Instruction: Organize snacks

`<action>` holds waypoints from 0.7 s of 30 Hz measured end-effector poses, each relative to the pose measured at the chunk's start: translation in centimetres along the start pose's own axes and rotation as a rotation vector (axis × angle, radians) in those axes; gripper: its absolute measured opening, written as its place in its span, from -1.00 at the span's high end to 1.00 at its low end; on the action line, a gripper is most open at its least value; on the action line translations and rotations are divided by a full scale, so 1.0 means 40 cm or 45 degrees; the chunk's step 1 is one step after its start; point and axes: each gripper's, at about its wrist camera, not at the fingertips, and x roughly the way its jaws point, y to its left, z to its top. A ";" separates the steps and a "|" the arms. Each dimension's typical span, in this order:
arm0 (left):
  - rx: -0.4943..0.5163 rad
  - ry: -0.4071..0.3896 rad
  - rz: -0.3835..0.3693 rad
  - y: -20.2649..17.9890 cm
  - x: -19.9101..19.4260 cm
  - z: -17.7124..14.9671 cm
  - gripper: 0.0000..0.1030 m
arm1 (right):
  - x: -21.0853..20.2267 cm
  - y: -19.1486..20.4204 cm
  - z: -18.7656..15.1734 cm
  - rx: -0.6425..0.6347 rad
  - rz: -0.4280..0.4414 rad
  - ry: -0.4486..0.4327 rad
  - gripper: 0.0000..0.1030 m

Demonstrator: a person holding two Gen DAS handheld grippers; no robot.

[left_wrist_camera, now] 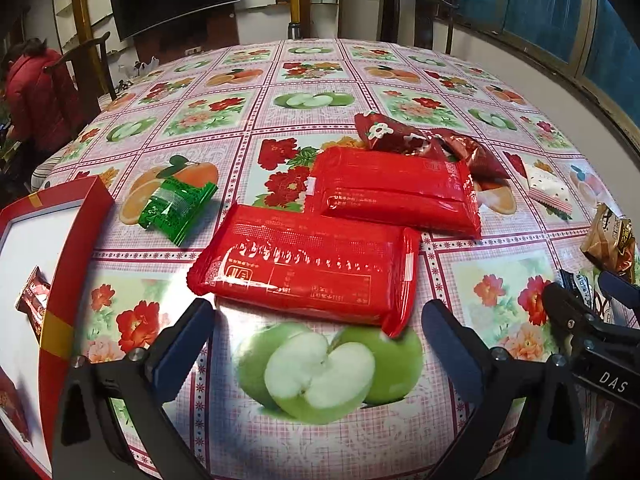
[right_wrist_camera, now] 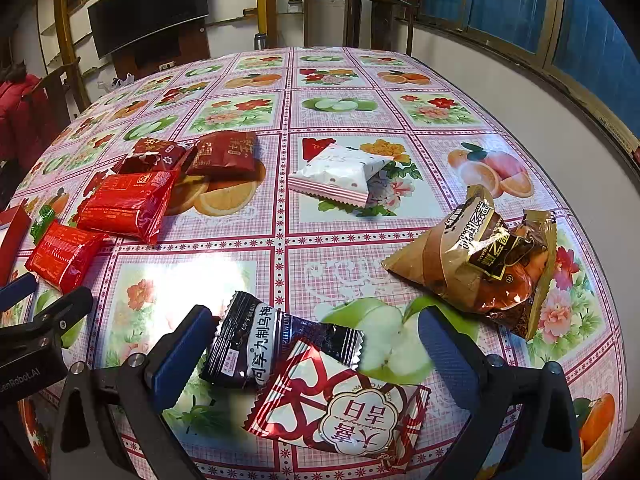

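**Two grippers down, both spread, nothing picked yet**

Two flat glossy red foil snack packs lie on the fruit-print bench cloth point(left_wrist_camera: 320, 432). The nearer red pack point(left_wrist_camera: 306, 270) sits just ahead of the left hand-held gripper point(left_wrist_camera: 318, 330), roughly centred between its fingers. Long axis runs across the view, left to right, tilted slightly. Jaws spread wide, empty, pads not touching the wrapper. The farther red pack point(left_wrist_camera: 394, 196) lies just behind it, corners close or overlapping; can't tell which.

Red-rimmed cardboard box with white floor point(left_wrist_camera: 76, 248) stands at the left edge, near the left hand-held gripper, with a small brown wrapped snack point(left_wrist_camera: 34, 296) already inside. Likely the drop target, so the left hand is the nearer one for the red packs.

Right hand-held gripper point(right_wrist_camera: 316, 346) also spread. A small black sachet with white lettering point(right_wrist_camera: 264, 346) and a red-and-white heart-print packet point(right_wrist_camera: 340, 400) lie between its fingers, overlapping, neither pinched. The left finger looks right at the sachet's edge.

Judgement: the left jaw gap looks narrower than the pack's long axis, so rolling the wrist to close across the short side seems needed. Slippery foil, so a corner grab may slide.
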 end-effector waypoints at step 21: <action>0.000 0.000 0.000 0.001 0.000 0.000 -1.00 | 0.000 -0.002 0.000 0.001 0.000 0.000 -0.98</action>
